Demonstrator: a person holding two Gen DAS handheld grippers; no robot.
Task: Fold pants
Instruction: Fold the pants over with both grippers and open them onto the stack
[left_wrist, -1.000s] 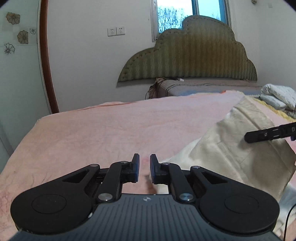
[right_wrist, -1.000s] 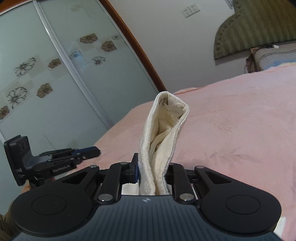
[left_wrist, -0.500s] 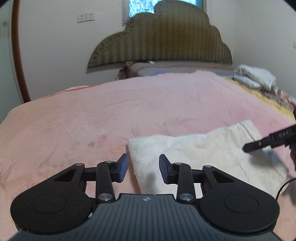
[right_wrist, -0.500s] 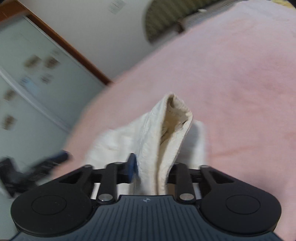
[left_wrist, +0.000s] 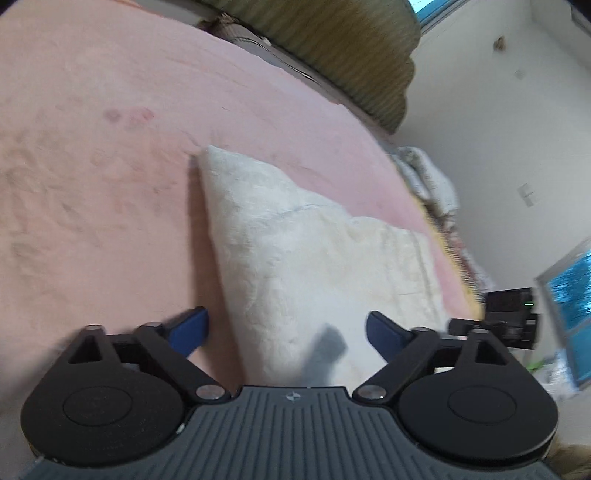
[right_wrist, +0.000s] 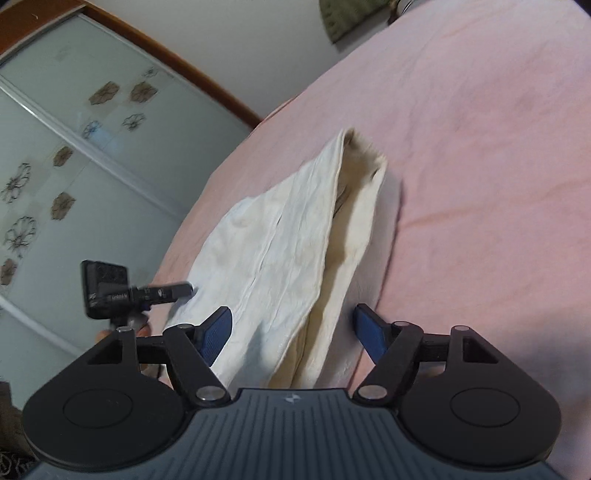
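Observation:
The cream pants (left_wrist: 310, 258) lie folded on the pink bed cover (left_wrist: 103, 177). My left gripper (left_wrist: 286, 328) is open, its blue-padded fingers wide apart over the near end of the pants, holding nothing. In the right wrist view the pants (right_wrist: 288, 251) lie between the fingers of my right gripper (right_wrist: 293, 328), which is open and no longer grips them; the far end stands up in a loose fold. The left gripper also shows in the right wrist view (right_wrist: 184, 288), at the left edge of the pants. The right gripper shows at the right in the left wrist view (left_wrist: 495, 325).
A green padded headboard (left_wrist: 332, 48) stands at the far end of the bed. Folded white bedding (left_wrist: 424, 173) lies at the bed's right edge. A sliding wardrobe with flower-patterned glass doors (right_wrist: 74, 147) is to the left of the bed.
My right gripper has opened and let go of the pants, which have dropped onto the bed. My left gripper has opened wider and tilted down over the pants.

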